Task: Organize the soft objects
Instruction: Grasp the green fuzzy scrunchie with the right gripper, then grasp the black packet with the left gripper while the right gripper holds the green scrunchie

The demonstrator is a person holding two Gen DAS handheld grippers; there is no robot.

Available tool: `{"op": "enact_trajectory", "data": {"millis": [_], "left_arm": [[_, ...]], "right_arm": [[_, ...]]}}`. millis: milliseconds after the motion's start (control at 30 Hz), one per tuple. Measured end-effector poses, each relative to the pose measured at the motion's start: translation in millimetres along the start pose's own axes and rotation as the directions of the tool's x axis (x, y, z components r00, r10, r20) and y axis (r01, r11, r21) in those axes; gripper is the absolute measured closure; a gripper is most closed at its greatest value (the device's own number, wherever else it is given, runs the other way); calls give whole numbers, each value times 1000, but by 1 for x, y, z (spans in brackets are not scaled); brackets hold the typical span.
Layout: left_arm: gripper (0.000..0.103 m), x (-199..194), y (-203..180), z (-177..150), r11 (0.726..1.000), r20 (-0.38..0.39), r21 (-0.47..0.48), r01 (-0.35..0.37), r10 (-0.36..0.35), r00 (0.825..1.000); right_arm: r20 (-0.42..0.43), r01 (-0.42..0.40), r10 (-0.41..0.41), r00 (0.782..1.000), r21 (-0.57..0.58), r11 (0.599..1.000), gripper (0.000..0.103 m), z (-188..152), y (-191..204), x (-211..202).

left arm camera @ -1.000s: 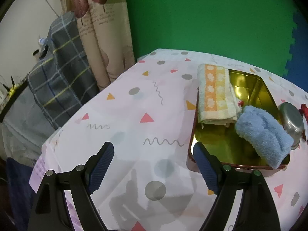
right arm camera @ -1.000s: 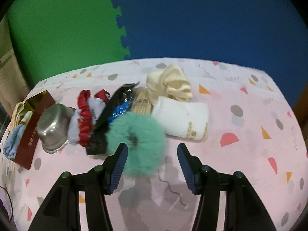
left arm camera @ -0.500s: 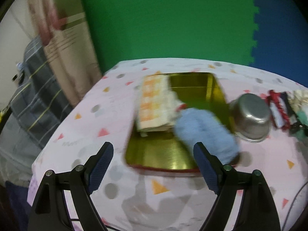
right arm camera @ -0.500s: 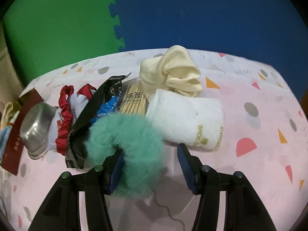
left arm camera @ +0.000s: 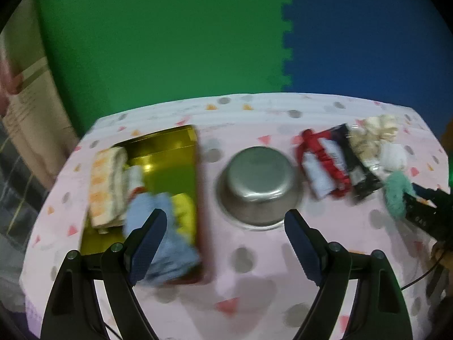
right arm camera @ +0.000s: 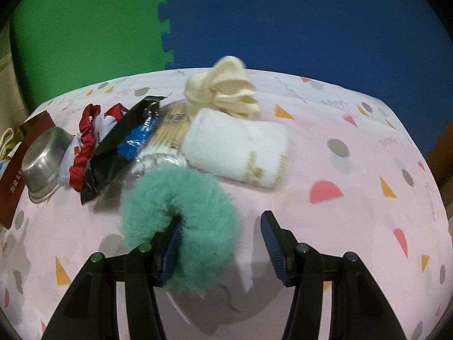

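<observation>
Reaching: right gripper [right arm camera: 220, 243] is seen at lower centre of its view, jaws spread, straddling one side of the teal fluffy scrunchie [right arm camera: 181, 212]. One finger looks poked into the ring's hole, the other is outside to the right. No pinch is made yet, so it's probably being lined up for a grab across the band.

Teal fluffy scrunchie: found lying on the pink tablecloth [right arm camera: 354, 212], nearest item of the pile, which would explain why it's picked first.

Behind it: a rolled white towel [right arm camera: 237, 150] is set centre frame, a cream sock bundle [right arm camera: 226, 90] just past it. A bamboo stick pack [right arm camera: 170, 130], black snack packet [right arm camera: 124, 141] and red scrunchie [right arm camera: 85, 147] are crowded together at mid left. Not all soft stuff, so some is likely meant to be left alone.

Left gripper [left arm camera: 223, 243]: jaws spread wide, nothing held between them. Its view is blurry.

Just beyond its fingers: a steel bowl [left arm camera: 259, 187] is seen upside down at centre, and the gold tray [left arm camera: 170, 158] at left.

Tray contents: an orange checked towel [left arm camera: 106, 187] and a blue cloth [left arm camera: 158, 243] are already parked inside, so the tray is presumably the soft-things spot.

Far back: green wall mat [left arm camera: 158, 42] on the left, blue wall mat [left arm camera: 368, 36] on the right.
</observation>
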State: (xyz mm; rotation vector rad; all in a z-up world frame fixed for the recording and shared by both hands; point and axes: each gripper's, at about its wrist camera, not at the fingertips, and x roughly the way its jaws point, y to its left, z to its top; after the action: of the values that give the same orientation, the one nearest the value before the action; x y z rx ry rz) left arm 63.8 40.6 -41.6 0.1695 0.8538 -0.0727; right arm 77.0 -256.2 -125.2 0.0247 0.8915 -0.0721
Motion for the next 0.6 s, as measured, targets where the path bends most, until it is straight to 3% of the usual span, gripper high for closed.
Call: {"op": "enact_trajectory", "data": {"millis": [133,233,467,600], "left_arm": [[20,5,-31,10,998,-11,33,47,-47,999],[20,8,-51,17,994,-33,46,97,-95,995],[20,16,-92,29,983,-65,69,172,-168,984],[20,23,-108,34,974,-81,57,220,-215,973]], "right_arm": [[15,1,-1,1000,28,1000,70,-8,-19,-9],[16,6,-7,1000,52,999,75,-13,-33,-14],[14,78,-80,997,101,992,75,-30,-72,-27],[17,62,-67,998,186,981,76,-36,-96,-29]]}}
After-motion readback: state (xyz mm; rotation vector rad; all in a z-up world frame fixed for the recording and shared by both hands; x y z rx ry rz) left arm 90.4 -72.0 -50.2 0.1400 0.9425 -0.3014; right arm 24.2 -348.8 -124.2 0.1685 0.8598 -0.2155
